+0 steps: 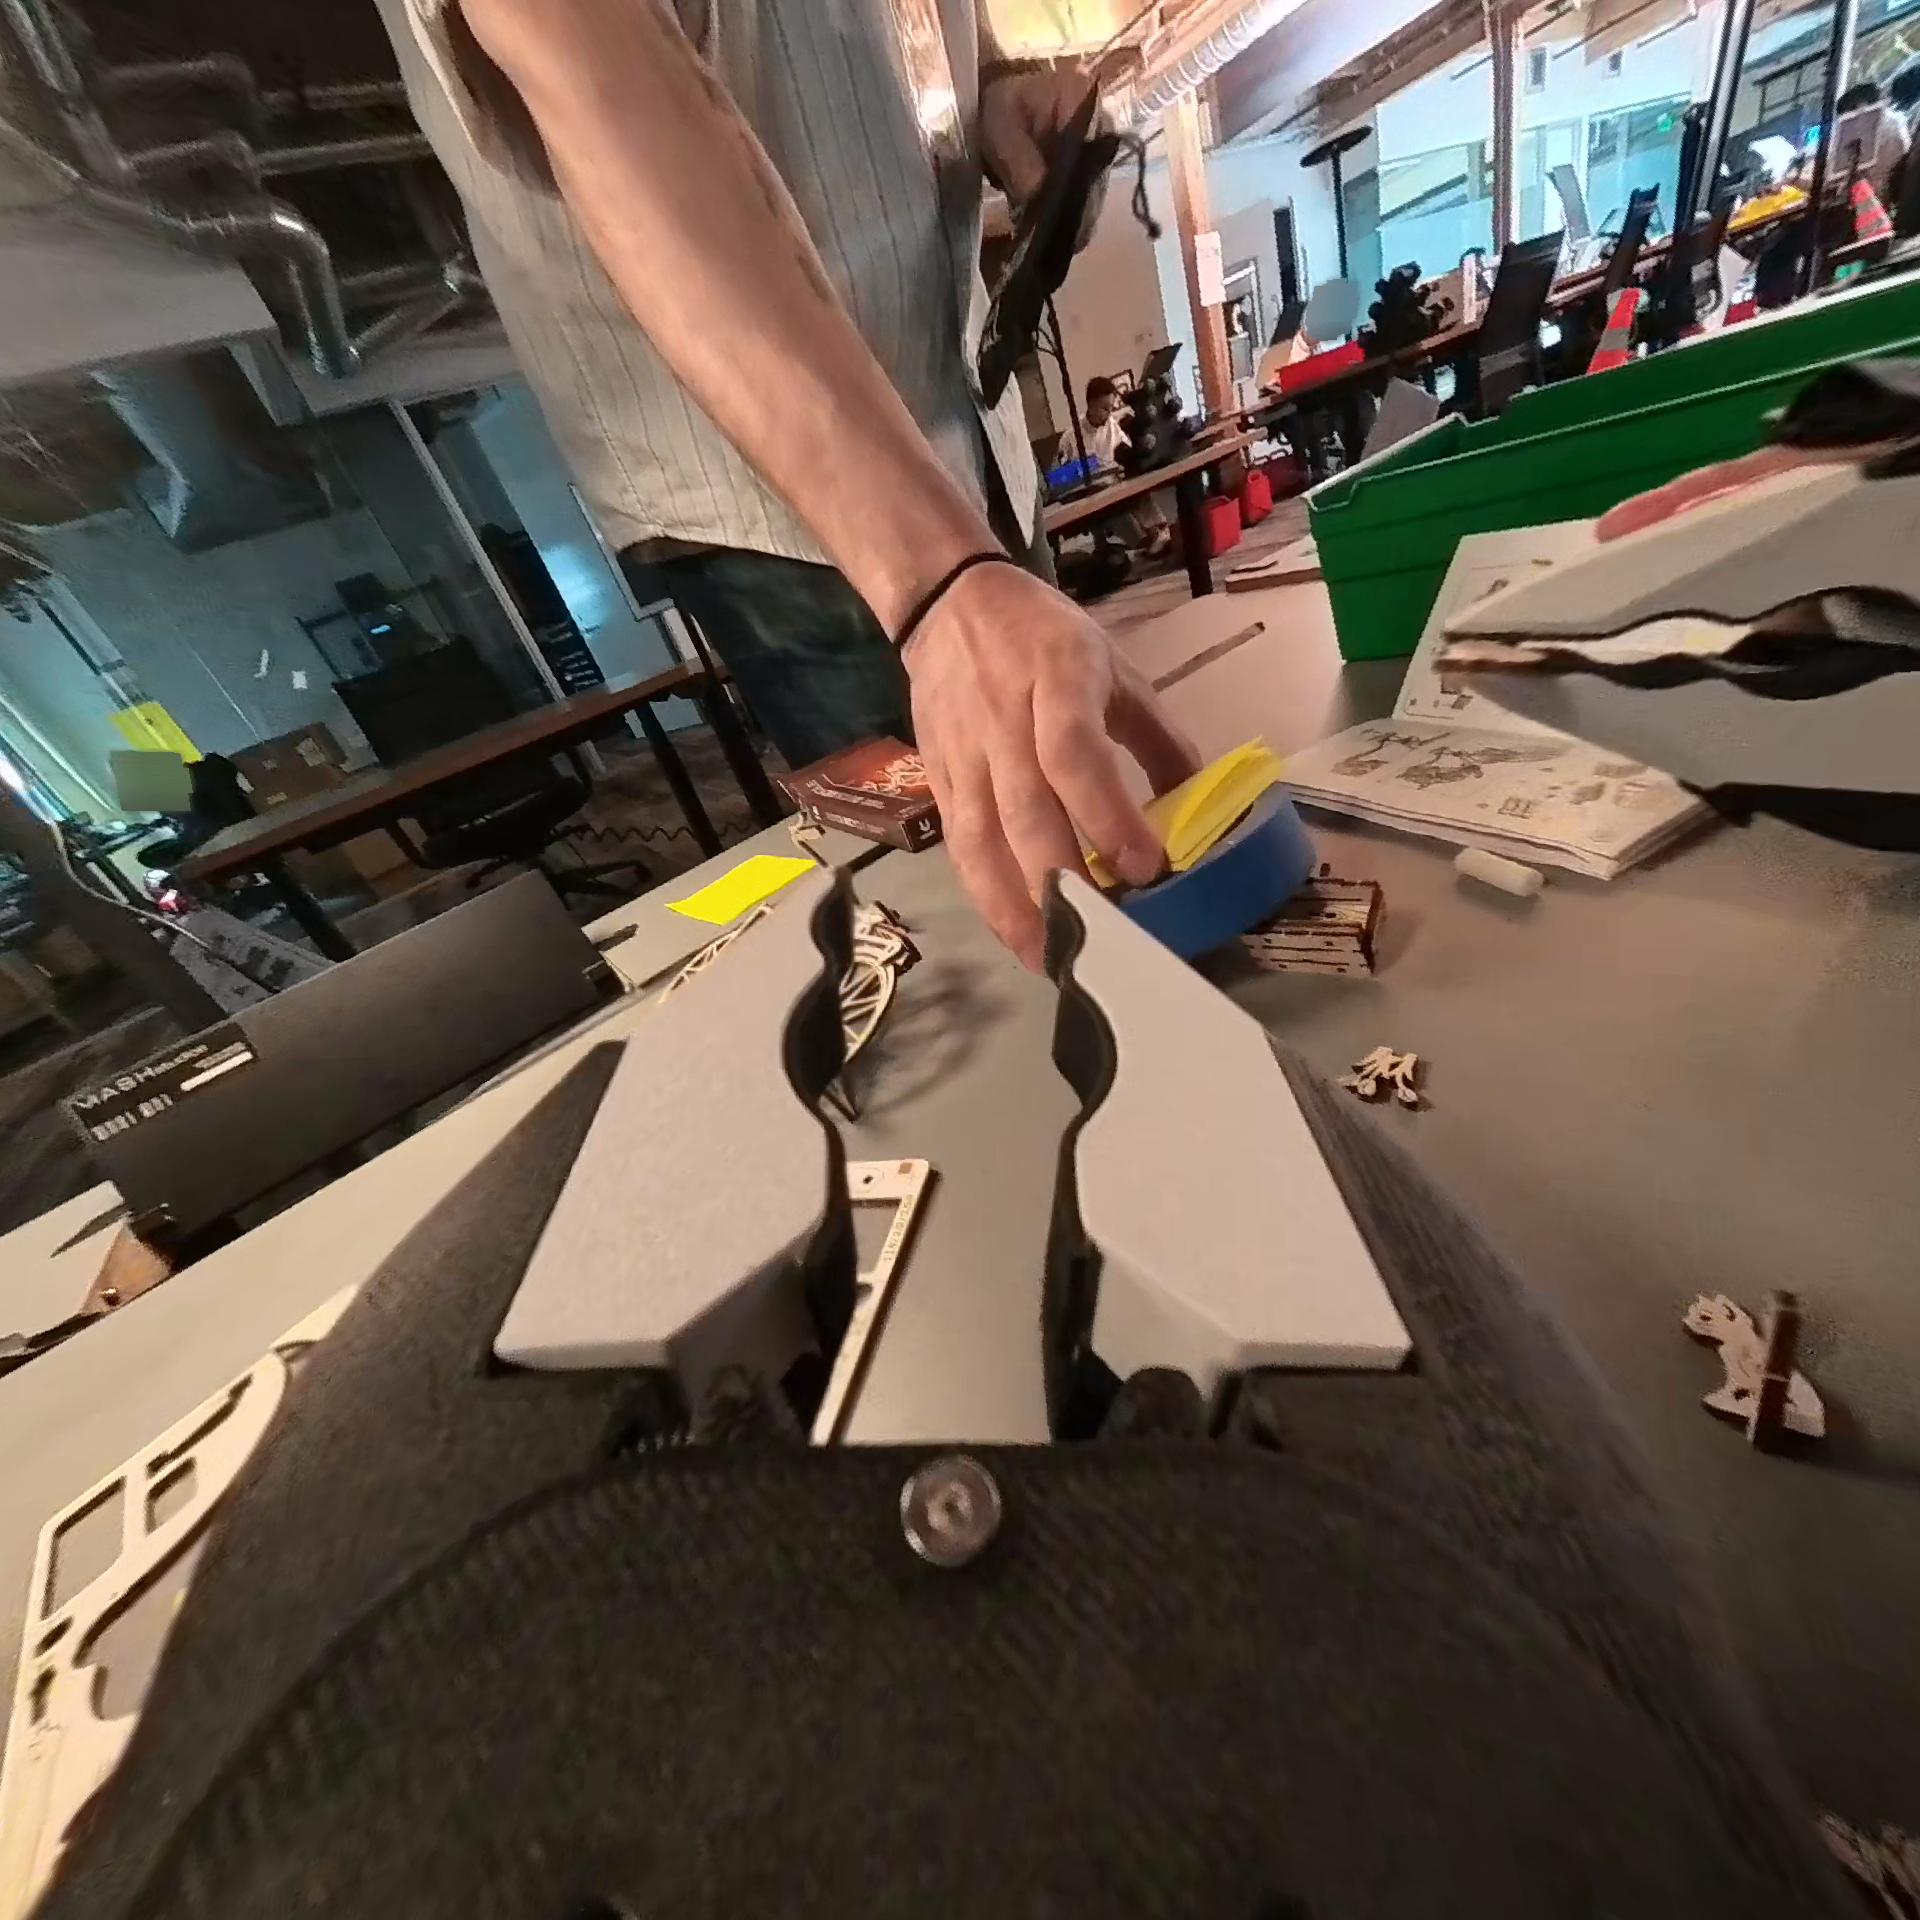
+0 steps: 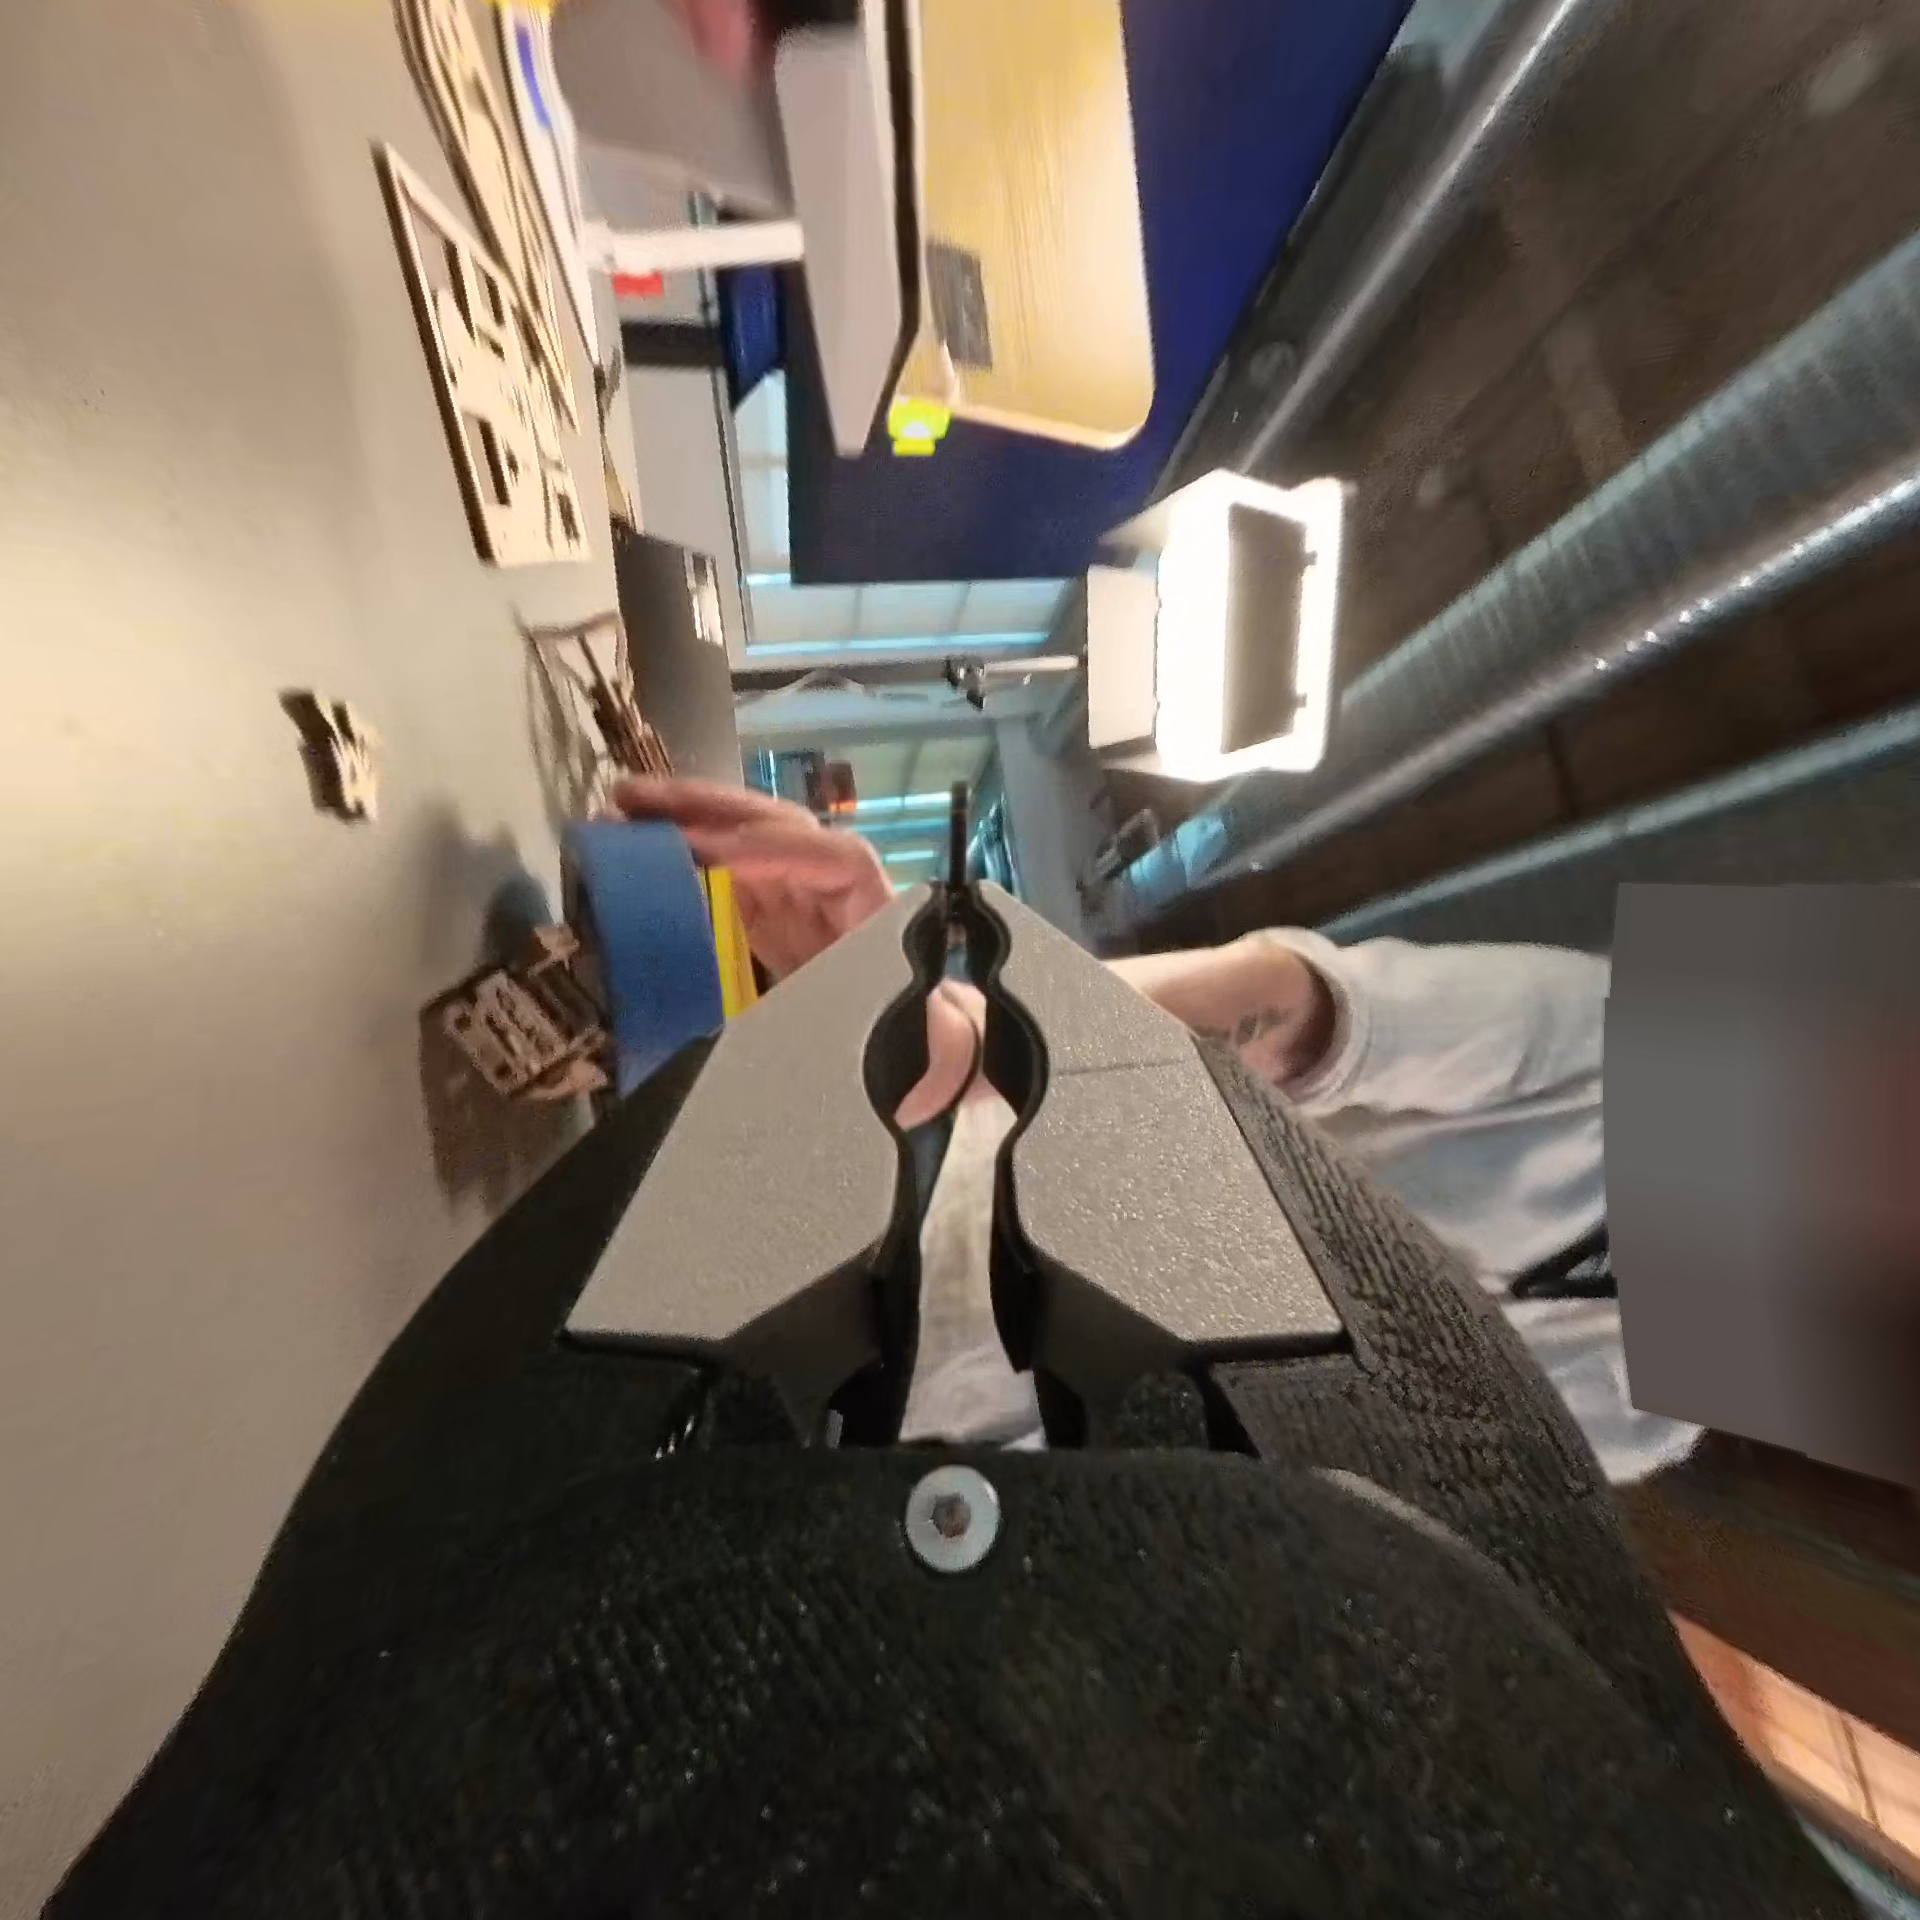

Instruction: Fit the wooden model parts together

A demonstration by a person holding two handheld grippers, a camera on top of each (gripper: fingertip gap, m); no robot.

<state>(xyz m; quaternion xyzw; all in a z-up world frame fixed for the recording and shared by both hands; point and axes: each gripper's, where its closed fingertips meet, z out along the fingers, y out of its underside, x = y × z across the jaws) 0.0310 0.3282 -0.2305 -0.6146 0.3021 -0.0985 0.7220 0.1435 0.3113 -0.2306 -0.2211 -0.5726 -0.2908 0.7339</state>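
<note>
An open-plan workshop or lab office: exposed ducts and pipes [image 2: 1621,623] run along the ceiling, rows of long desks [image 1: 1153,478] with monitors and office chairs stretch back past glass partitions [image 1: 447,582], and green bins [image 1: 1621,499], orange traffic cones [image 1: 1616,332] and a grey worktable [image 1: 1558,1039] fill the foreground.
</note>
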